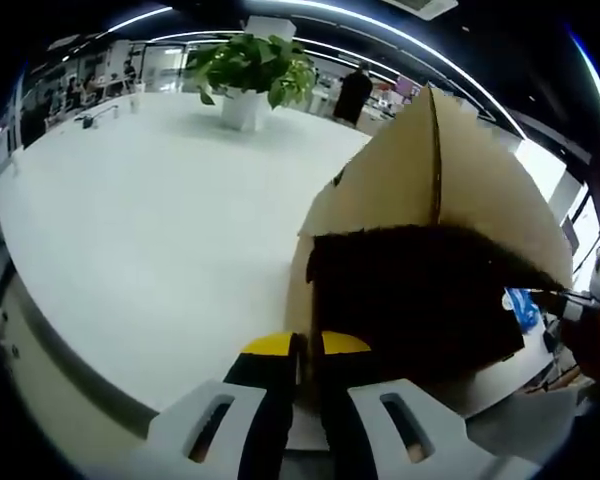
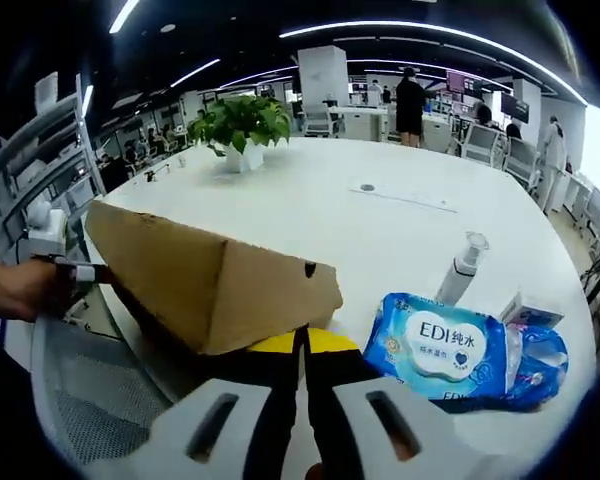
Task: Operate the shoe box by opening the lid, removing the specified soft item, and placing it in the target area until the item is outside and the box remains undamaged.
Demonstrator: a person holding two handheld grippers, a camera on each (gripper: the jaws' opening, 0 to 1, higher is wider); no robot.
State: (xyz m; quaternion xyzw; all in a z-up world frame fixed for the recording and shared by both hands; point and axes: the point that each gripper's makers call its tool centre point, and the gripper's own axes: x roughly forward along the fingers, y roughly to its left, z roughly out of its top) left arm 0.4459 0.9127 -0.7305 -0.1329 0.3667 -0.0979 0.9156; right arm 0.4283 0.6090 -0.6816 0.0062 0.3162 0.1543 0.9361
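The tan cardboard shoe box (image 1: 430, 180) lies on the white table (image 1: 150, 230) with its dark, fuzzy-edged opening (image 1: 410, 300) facing the left gripper view; I cannot make out what is inside. My left gripper (image 1: 305, 345) is shut, its yellow tips pinching the box's near left edge. In the right gripper view the shoe box (image 2: 210, 280) shows its closed tan side. My right gripper (image 2: 305, 342) is shut at the box's lower corner. The left gripper (image 2: 75, 271), held by a hand, meets the box's far left end. The right gripper (image 1: 580, 300) touches the opening's right rim.
A blue pack of wet wipes (image 2: 445, 350) lies to the right of the box, with a white pump bottle (image 2: 462, 262) behind it. A potted plant (image 2: 238, 125) stands far back on the table. A grey mesh chair (image 2: 90, 400) sits by the table's edge (image 1: 70, 350).
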